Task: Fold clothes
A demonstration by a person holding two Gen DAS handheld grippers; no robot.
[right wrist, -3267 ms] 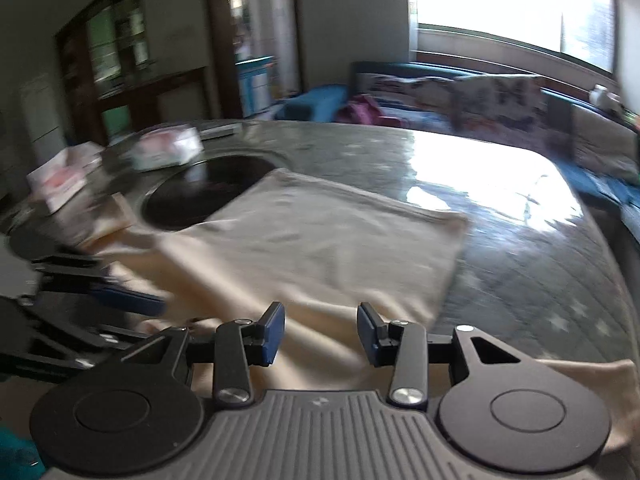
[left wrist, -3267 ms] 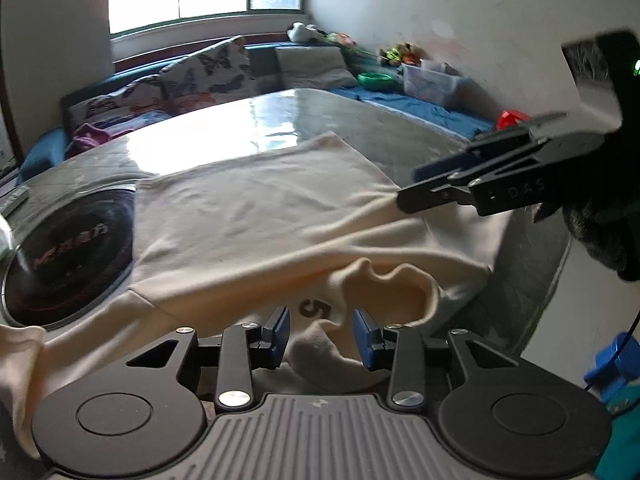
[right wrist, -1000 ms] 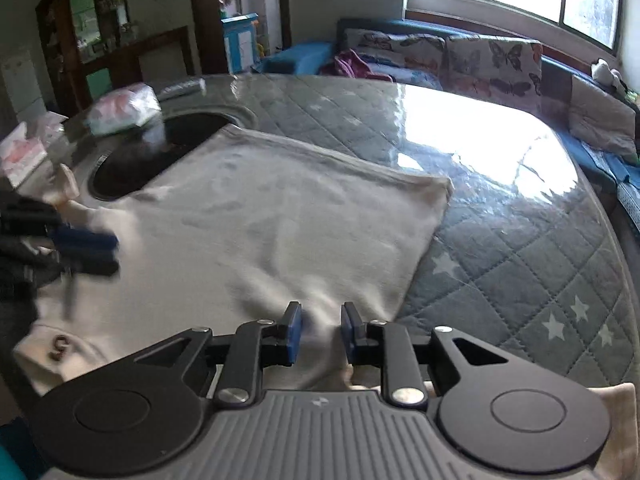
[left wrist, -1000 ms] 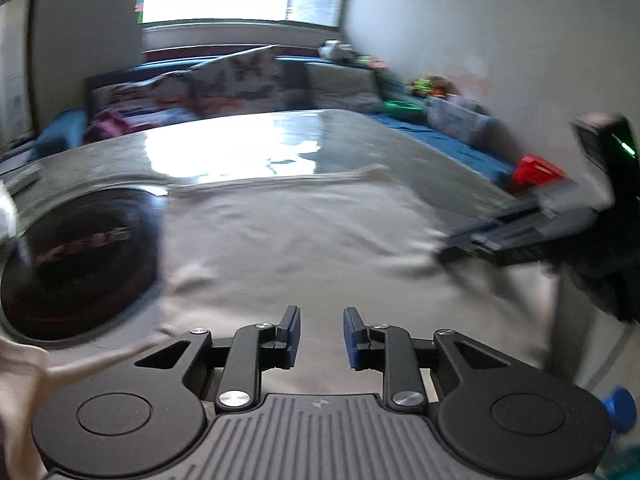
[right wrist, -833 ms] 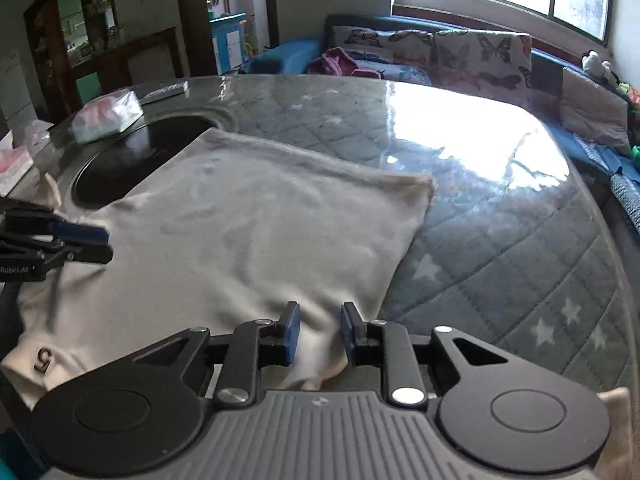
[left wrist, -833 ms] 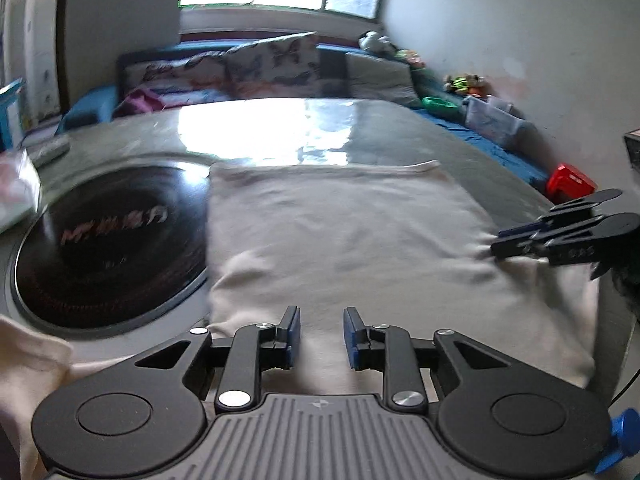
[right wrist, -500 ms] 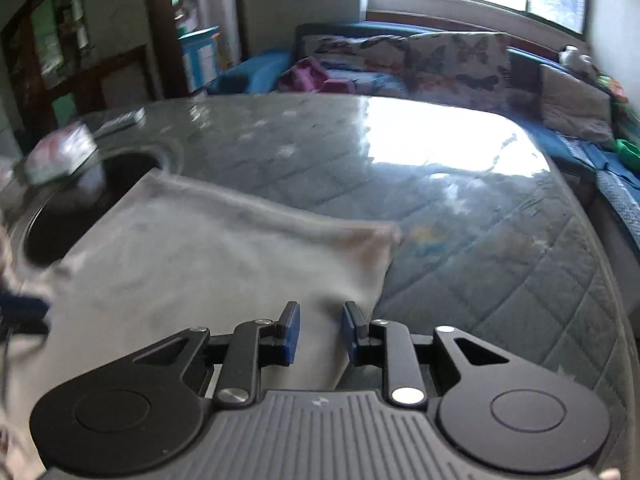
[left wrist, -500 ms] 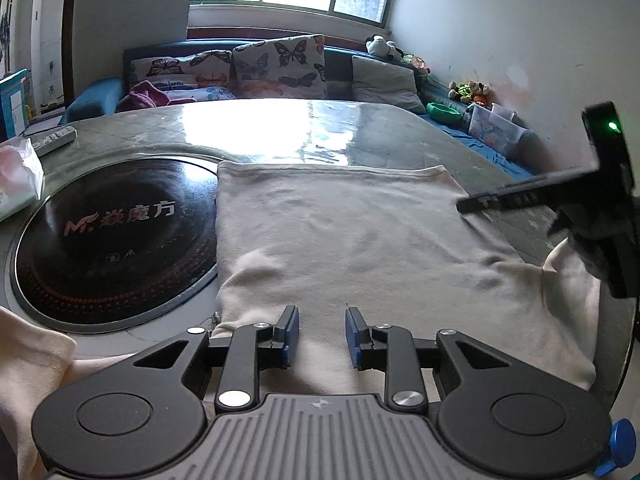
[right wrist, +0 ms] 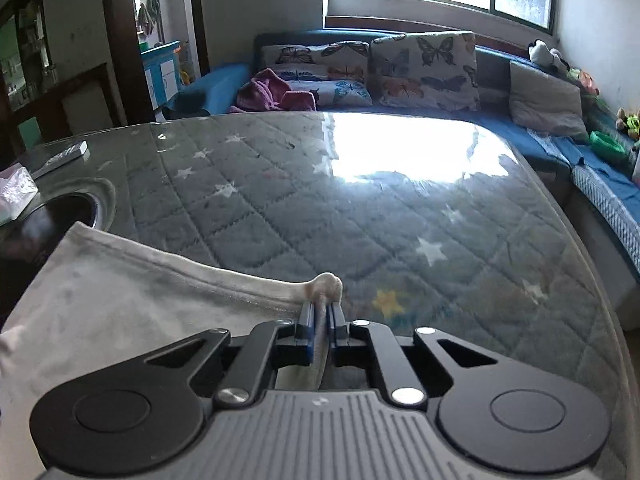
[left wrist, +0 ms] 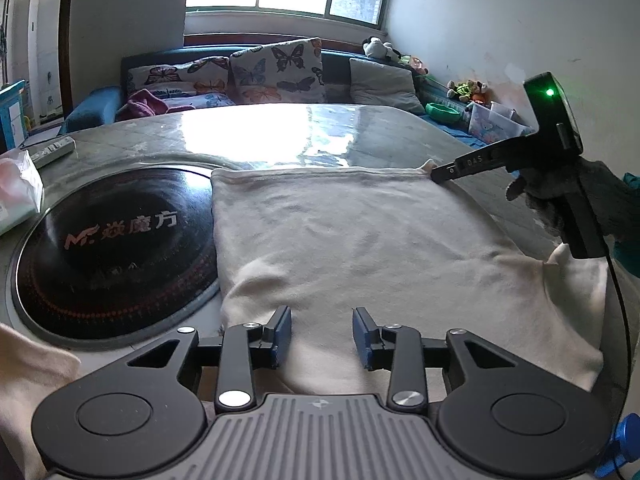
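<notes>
A cream garment lies spread flat on the glass-topped table, its hem toward the window. My left gripper is open and empty, low over the garment's near edge. My right gripper is shut on the garment's far right hem corner; it also shows in the left wrist view, pinching that corner. The garment fills the lower left of the right wrist view. A sleeve hangs off the table's right edge.
A round black cooktop is set in the table left of the garment. A tissue pack and a remote lie at far left. Another cream piece drapes at lower left. A sofa with butterfly pillows stands behind.
My right gripper moved forward along the garment's right side to the far hem corner and shut on it. My left gripper opened a little wider and stayed near the garment's near edge.
</notes>
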